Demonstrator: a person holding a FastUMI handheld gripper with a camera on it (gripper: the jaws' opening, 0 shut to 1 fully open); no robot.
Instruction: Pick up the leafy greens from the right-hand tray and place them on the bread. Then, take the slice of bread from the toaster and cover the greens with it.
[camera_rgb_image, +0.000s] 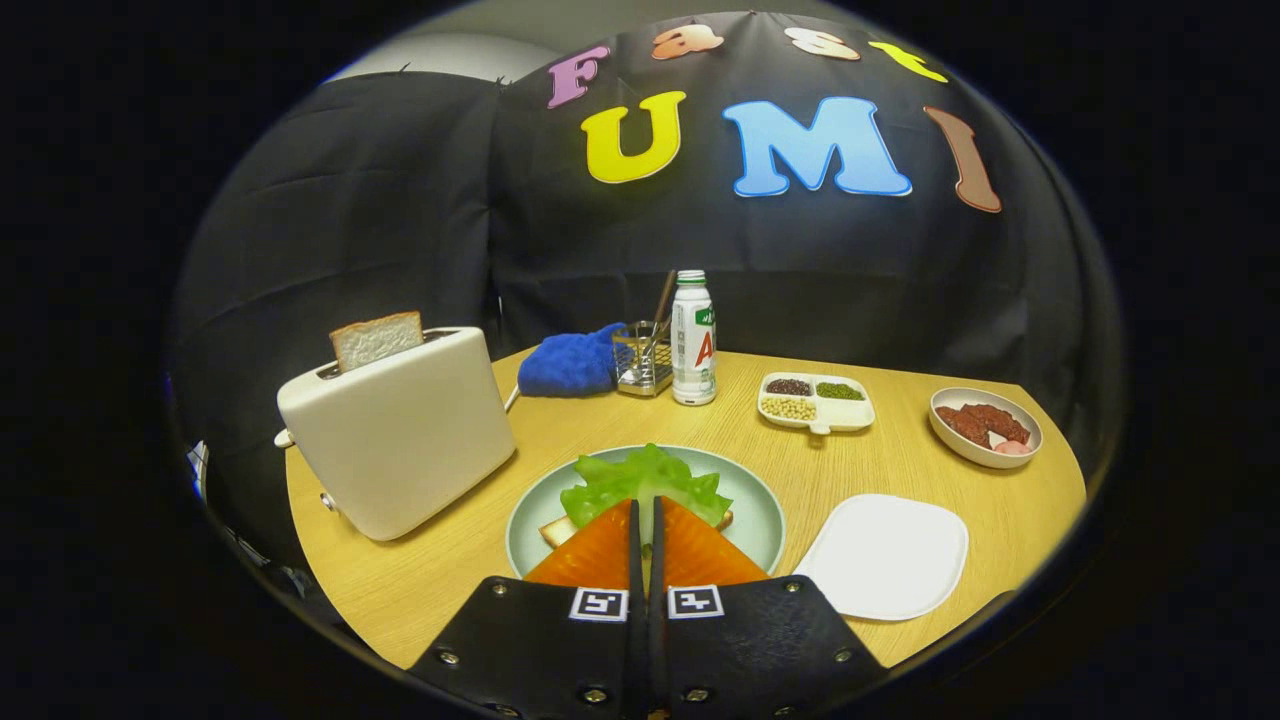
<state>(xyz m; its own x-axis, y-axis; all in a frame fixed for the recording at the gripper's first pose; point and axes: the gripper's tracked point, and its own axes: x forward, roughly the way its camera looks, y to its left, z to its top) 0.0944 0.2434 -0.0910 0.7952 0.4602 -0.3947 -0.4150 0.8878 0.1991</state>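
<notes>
Right then, the gripper (645, 510) had its fingers pressed nearly together on the stem end of the lettuce (645, 482), which lay on a slice of bread (556, 530) in the green plate (762, 520). Left of the plate stood the toaster (400, 440) with another bread slice (376, 339) sticking up from its slot. To the right lay a bare white tray (885, 555). Beyond stood a bottle (693, 340).
</notes>
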